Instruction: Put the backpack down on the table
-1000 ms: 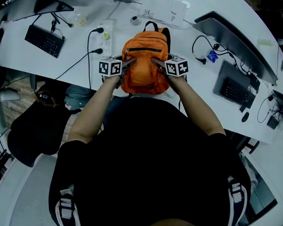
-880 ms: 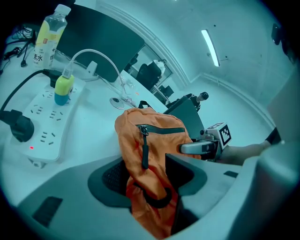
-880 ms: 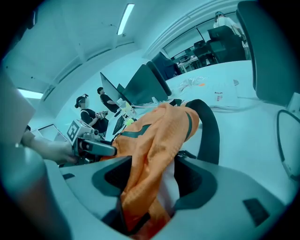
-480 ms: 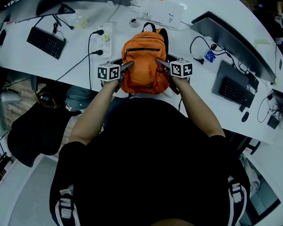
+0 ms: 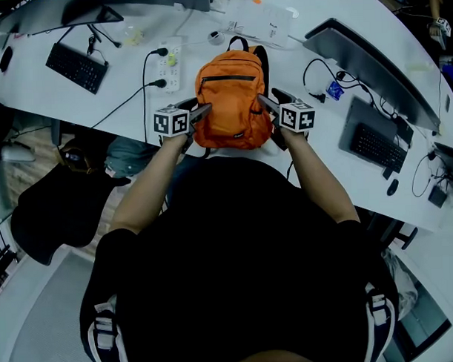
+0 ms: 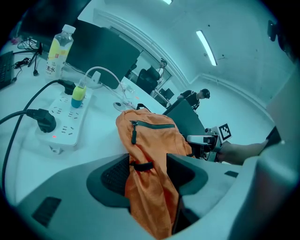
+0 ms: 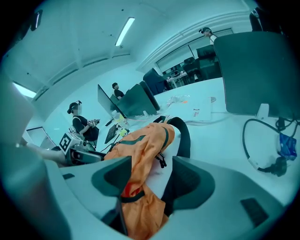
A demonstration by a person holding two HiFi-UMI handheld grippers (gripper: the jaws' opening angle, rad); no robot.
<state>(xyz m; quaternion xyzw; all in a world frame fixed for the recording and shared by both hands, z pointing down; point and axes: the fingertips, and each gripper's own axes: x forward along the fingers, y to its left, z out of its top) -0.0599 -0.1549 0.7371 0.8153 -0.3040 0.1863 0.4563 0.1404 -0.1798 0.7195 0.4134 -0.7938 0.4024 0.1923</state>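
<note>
The orange backpack (image 5: 232, 102) rests on the white table (image 5: 119, 80) at its near edge, directly in front of the person, its zipped front pocket facing the camera in the head view and its black shoulder straps lying on the far side. The left gripper (image 5: 196, 111) reaches in at the bag's left flank and the right gripper (image 5: 266, 103) at its right flank, so the two face each other across it. In the left gripper view the jaws have just been opening and stand wide, with a fold of orange fabric and a small black loop lying between the pads. The right gripper's jaws have likewise just been opening and are spread wide (its own view shows the fabric lying against one pad while bare table and a black strap show beside the other). A white power strip (image 5: 169, 60) with two black plugs lies just beyond the backpack to its left, a black keyboard (image 5: 74, 63) farther left, and a water bottle (image 6: 58, 47) stands behind the strip.
</note>
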